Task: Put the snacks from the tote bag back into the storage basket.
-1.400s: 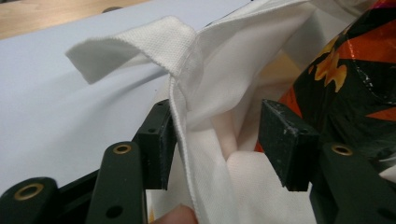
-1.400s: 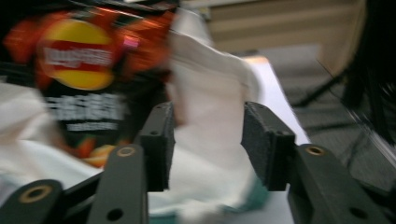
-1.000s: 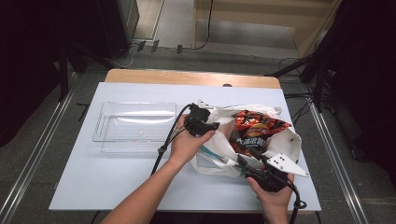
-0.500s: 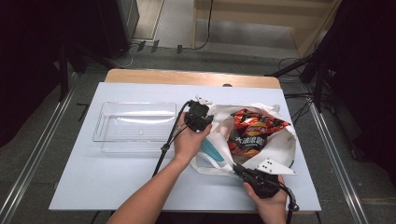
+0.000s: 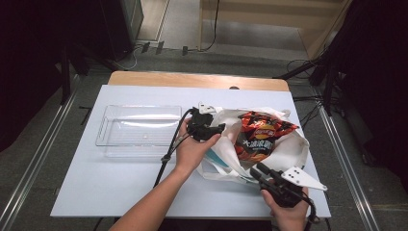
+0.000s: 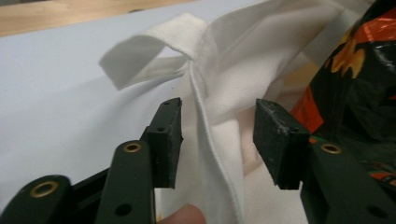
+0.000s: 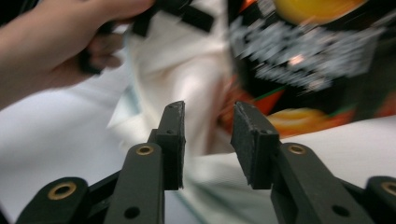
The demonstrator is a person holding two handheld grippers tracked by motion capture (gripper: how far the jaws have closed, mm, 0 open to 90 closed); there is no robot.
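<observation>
A white cloth tote bag lies on the table with its mouth spread, and a red and black chip bag rests inside it. My left gripper is at the bag's left rim. Its jaws have just been opening, and the stitched rim of the tote bag now hangs loose between the pads, with the chip bag to the right. My right gripper is at the bag's near edge. Its jaws have also just been opening, so my right gripper stands open before blurred white cloth and the chip bag.
An empty clear plastic tray sits left of the bag on the white tabletop. A wooden strip runs along the far edge. A teal patch shows at the bag's near left. Metal rails flank the table.
My right gripper has shifted a little to the right along the bag's near edge, and the cloth there has settled. The left hand has stayed at the bag's left rim.
</observation>
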